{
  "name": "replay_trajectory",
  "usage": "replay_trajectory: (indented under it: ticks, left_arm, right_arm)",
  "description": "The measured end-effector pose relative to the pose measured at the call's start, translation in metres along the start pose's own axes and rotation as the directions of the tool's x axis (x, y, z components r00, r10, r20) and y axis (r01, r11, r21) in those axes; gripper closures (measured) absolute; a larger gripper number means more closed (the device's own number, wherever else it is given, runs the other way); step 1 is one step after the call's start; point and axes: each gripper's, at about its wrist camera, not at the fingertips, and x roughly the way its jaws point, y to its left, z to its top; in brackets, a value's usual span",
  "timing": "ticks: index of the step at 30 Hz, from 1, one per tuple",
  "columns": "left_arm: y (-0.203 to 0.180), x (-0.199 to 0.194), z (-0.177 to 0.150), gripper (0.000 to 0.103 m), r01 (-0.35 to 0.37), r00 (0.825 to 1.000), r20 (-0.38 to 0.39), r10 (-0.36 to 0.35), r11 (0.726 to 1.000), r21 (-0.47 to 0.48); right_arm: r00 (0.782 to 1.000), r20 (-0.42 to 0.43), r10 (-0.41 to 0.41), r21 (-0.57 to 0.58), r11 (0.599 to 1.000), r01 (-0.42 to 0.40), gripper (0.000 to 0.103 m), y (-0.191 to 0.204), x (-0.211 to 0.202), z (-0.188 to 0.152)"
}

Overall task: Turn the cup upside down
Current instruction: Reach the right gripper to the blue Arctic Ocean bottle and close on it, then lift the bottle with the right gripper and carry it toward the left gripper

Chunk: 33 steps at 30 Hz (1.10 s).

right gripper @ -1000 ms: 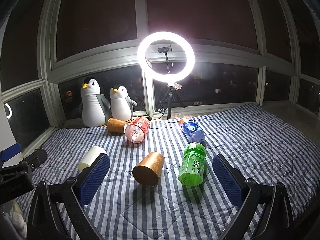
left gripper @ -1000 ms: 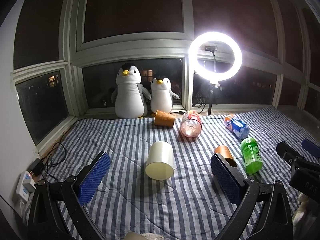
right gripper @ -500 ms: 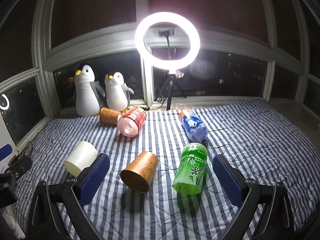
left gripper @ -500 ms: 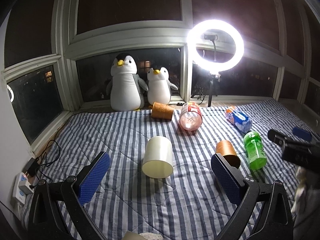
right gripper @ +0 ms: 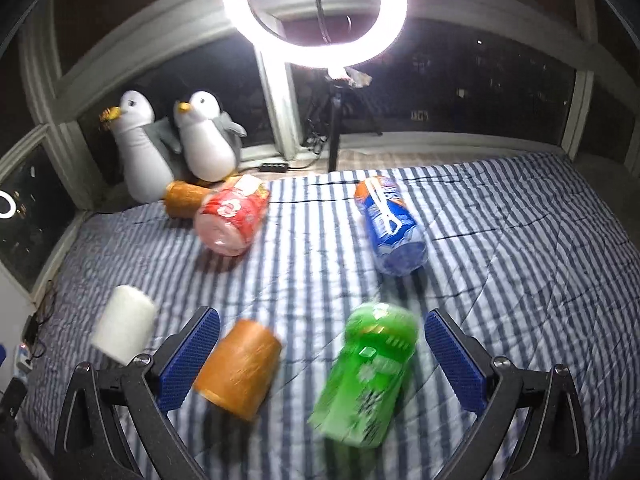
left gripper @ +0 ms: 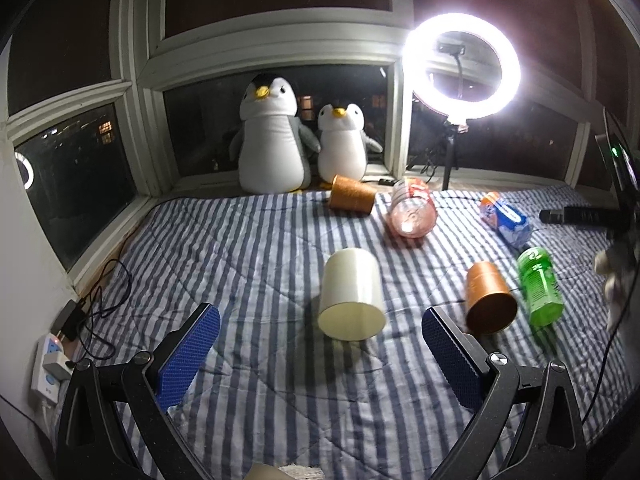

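My right claw (right gripper: 322, 354) has dropped closer to the bed (right gripper: 520, 264) over the last second, jaws wide and empty; the orange cup (right gripper: 238, 368) on its side now sits just beside the left pad, the green bottle (right gripper: 368, 372) between the pads. My left claw (left gripper: 320, 354), also wide and empty, has eased toward the cream cup (left gripper: 352, 294), lying mid-bed with its mouth facing me. Nothing is grasped yet, so I judge this is still the approach.
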Motion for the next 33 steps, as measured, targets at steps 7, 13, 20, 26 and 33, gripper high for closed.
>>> replay_trajectory:
  ticks: [7, 13, 20, 26, 33]
  left_arm:
    - [0.022, 0.008, -0.001, 0.001, -0.046, 0.999, -0.03, 0.045, 0.999, -0.029]
    - [0.039, 0.014, 0.003, 0.001, -0.098, 0.994, -0.056, 0.095, 0.993, -0.063]
    - [0.046, 0.026, 0.013, 0.001, -0.132, 0.989, -0.07, 0.127, 0.989, -0.069]
    - [0.043, 0.036, 0.015, 0.001, -0.135, 0.988, -0.087, 0.13, 0.989, -0.057]
    - [0.043, 0.041, 0.015, 0.001, -0.122, 0.989, -0.092, 0.116, 0.991, -0.061]
  right_arm:
    - [0.994, -0.1, -0.032, -0.024, 0.999, 0.03, 0.002, -0.025, 0.046, 0.043]
    - [0.98, -0.19, -0.051, -0.004, 0.999, 0.051, 0.002, -0.047, 0.091, 0.08]
    - [0.945, -0.306, -0.111, -0.026, 0.994, 0.108, 0.002, -0.062, 0.157, 0.098]
    - [0.918, -0.382, -0.106, -0.022, 0.994, 0.106, 0.006, -0.069, 0.193, 0.098]
    - [0.897, -0.429, -0.11, -0.042, 0.994, 0.102, 0.036, -0.064, 0.213, 0.09]
